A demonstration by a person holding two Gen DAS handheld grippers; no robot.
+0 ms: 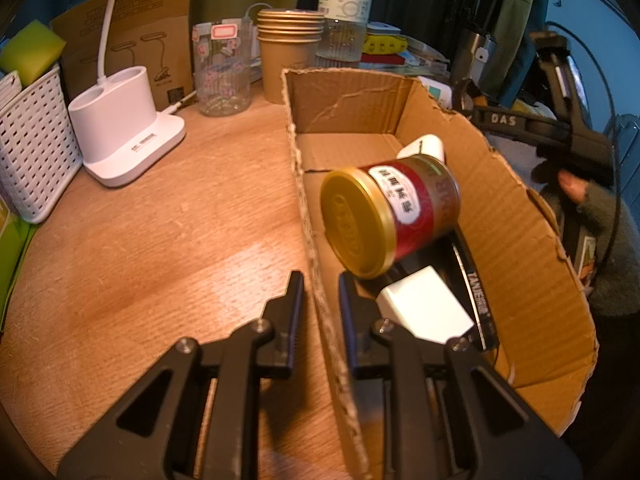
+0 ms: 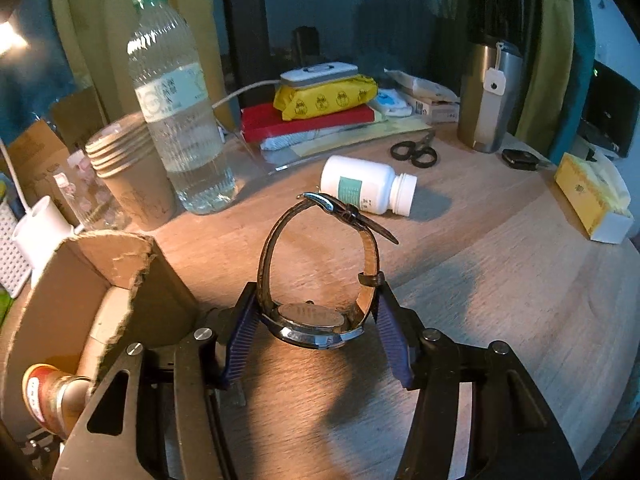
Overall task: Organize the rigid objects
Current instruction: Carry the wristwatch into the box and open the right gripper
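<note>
- Left wrist view: the left gripper points steeply down at the near left wall of the cardboard box; its two fingers are clamped on that wall, one outside over the wooden table, one inside the box.
- Inside the box, just beyond the inner finger, a red tin with a gold lid lies tilted on its side, blurred, on a black flat item printed with letters.
- A white block lies at the near end beside the inner finger; a white rounded object shows behind the tin.
- At the far right, beyond the box, a hand holds the other black tool.
- Right wrist view: the right gripper slopes down over the table, jaws about half open, blue pads pressing on a wristwatch from both sides.
- The watch case sits between the pads, back upward, and its buckled leather strap loops up and away.
- The box corner stands just left of the gripper, the red tin visible low inside.
- Farther off on the table lie a white pill bottle on its side and black scissors.
</note>
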